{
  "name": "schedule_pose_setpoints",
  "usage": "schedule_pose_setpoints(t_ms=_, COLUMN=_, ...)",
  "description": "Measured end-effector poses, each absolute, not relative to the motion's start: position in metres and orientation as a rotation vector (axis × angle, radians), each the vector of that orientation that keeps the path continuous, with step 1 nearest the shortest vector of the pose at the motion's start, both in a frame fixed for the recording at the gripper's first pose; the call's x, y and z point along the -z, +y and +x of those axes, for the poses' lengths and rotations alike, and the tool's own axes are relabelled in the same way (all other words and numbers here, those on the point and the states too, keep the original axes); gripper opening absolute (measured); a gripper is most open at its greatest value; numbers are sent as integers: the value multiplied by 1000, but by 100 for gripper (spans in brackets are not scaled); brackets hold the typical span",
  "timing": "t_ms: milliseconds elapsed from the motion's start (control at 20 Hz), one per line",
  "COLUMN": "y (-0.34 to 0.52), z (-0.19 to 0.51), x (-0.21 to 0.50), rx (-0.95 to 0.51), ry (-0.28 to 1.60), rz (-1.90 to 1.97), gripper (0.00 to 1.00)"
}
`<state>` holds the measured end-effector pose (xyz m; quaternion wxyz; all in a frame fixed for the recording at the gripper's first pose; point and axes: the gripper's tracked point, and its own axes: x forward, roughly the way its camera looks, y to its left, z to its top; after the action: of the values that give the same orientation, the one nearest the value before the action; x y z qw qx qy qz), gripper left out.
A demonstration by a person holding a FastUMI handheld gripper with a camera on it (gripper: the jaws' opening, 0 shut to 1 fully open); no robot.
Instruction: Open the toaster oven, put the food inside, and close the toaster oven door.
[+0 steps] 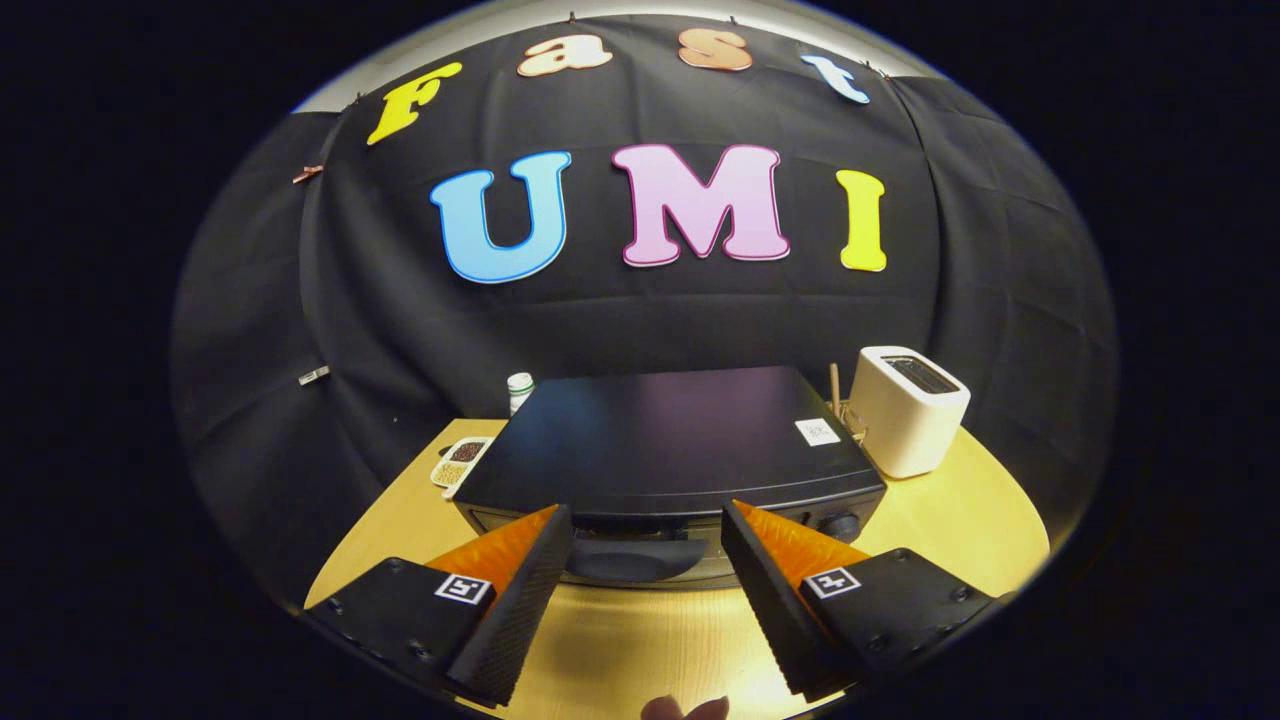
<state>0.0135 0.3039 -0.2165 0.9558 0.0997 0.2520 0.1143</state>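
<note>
The toaster oven (pixel 668 450) sits on the wooden table (pixel 960 520) in the middle of the frame, its long axis running left to right and its front facing the gripper. The door (pixel 640 555) shows low at the front between the two fingertips, with a knob (pixel 842 524) at its right end; whether it is fully closed I cannot tell from this angle. A small white label (pixel 817 431) lies on the flat dark top, toward the right.

The gripper (pixel 647 525) is low in the frame, fingers (pixel 520 590) spread wide apart, holding nothing, their tips just short of the oven's front.

To the right of the oven stands a white slot toaster (pixel 906 410), with a wooden stick (pixel 834 388) upright between them. At the oven's left rear is a small white bottle (pixel 520 388), and in front of that a divided dish (pixel 460 462) of grains. Fingertips of a person's hand (pixel 685 708) show at the bottom centre.
</note>
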Motion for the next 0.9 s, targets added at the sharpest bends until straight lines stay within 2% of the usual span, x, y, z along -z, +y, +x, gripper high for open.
schedule_pose_setpoints(t_ms=350, y=327, z=29, x=246, rx=-210, ry=572, rz=185, gripper=97)
schedule_pose_setpoints(t_ms=500, y=314, z=33, x=253, rx=-132, ry=599, rz=165, gripper=98)
schedule_pose_setpoints(t_ms=900, y=312, z=10, x=262, rx=-157, ry=600, rz=133, gripper=98)
